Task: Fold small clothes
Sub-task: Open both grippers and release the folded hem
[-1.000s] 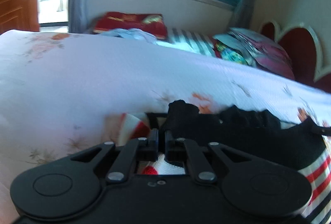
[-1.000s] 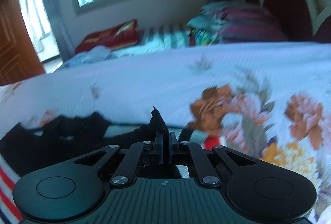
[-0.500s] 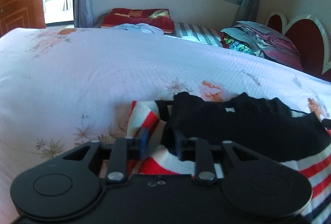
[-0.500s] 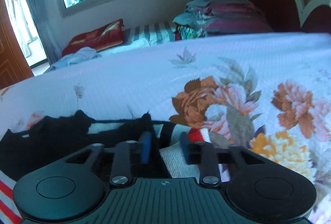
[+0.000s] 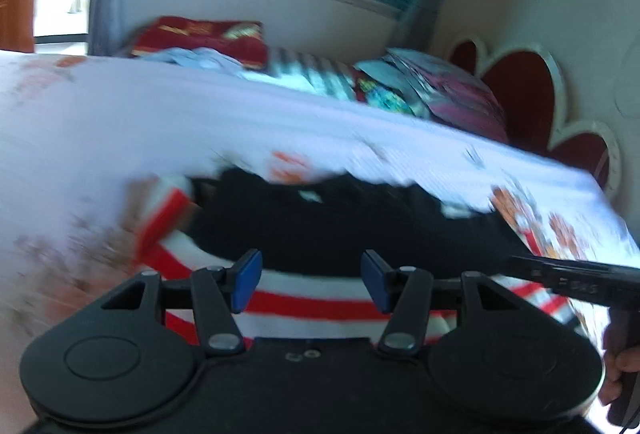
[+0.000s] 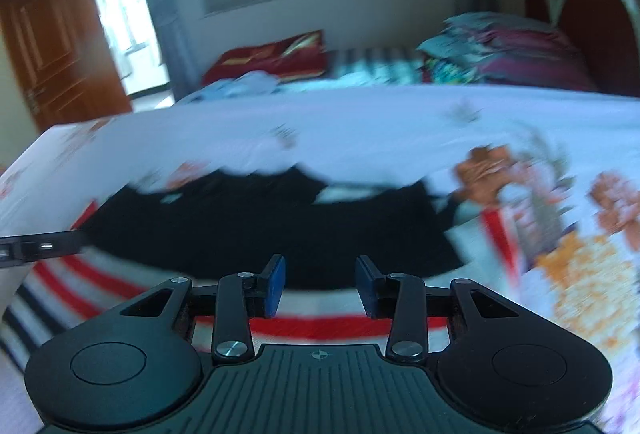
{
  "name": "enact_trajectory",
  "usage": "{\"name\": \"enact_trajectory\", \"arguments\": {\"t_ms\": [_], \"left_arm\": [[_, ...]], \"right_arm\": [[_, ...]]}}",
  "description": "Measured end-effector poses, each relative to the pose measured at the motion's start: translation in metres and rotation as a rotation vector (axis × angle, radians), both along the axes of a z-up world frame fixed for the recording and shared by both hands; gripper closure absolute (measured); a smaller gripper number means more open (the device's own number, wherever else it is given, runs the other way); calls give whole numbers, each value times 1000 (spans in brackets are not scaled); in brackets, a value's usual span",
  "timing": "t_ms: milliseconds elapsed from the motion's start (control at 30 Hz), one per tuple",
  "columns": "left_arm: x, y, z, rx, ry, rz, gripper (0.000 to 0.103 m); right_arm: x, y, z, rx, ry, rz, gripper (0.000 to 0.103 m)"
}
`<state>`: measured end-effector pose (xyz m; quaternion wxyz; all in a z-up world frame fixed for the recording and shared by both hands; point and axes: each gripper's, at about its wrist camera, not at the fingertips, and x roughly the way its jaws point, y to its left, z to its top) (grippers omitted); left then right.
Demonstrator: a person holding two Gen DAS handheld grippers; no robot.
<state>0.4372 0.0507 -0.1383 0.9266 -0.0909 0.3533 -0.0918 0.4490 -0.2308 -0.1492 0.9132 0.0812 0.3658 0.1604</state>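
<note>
A small garment (image 5: 340, 222), black on its upper part with red, white and black stripes below, lies spread on the floral bed sheet (image 5: 120, 137). It also shows in the right wrist view (image 6: 248, 222). My left gripper (image 5: 311, 281) is open and empty, raised just above the striped hem. My right gripper (image 6: 320, 285) is open and empty over the same hem. The right gripper's body (image 5: 576, 278) shows at the right edge of the left wrist view, and the left one (image 6: 36, 246) at the left edge of the right wrist view.
A red pillow (image 5: 200, 37) and a loose pale cloth (image 5: 204, 59) lie at the far edge of the bed. Stacked folded bedding (image 5: 432, 93) sits beside the red headboard (image 5: 532, 89). A wooden door (image 6: 52, 49) stands open at far left.
Both grippers were shut on the garment's top corners, then opened and let go. They have since pulled back and up, so more of the garment shows. The now frames are motion blurred.
</note>
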Motion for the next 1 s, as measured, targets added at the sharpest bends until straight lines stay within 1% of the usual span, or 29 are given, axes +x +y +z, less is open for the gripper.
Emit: {"name": "enact_trajectory", "arguments": {"t_ms": [67,133,167,233,300,500,633,733,800,867,933,1000], "left_arm": [[-3,-12,-9,20,15,-20,50],[-5,-19,-20,47,52,-33,50],[-6,-19,-25,64,67,-31,50],[-10,-11,-35,96,59,-21,50],[-17,0,-38,99,54,-11,50],[-29,23,-35,111,67,27,51],[-33,28,-32,120,72,38,51],[-35,27,-29,128,82,52,51],[-39,25,-24,136,82,68,51],[-44,21,-17,143,71,73,48],[-50,17,-11,135,58,59,47],[-54,13,-11,125,60,43,45]], "right_arm": [[-5,13,-6,-6,11,26,63],[-9,22,-12,-35,13,55,63],[-12,26,-15,-57,13,62,63],[-17,26,-23,-99,13,71,63],[-24,16,-26,-121,-8,74,63],[-37,-25,-30,-148,-15,10,63],[-42,-40,-32,-160,-8,-22,63],[-46,-41,-27,-172,-4,-29,63],[-51,-39,-21,-153,-3,-36,63],[-57,-36,-16,-115,3,-30,63],[-63,-28,-12,-96,3,-16,63],[-68,-16,-9,-100,-1,3,63]]}}
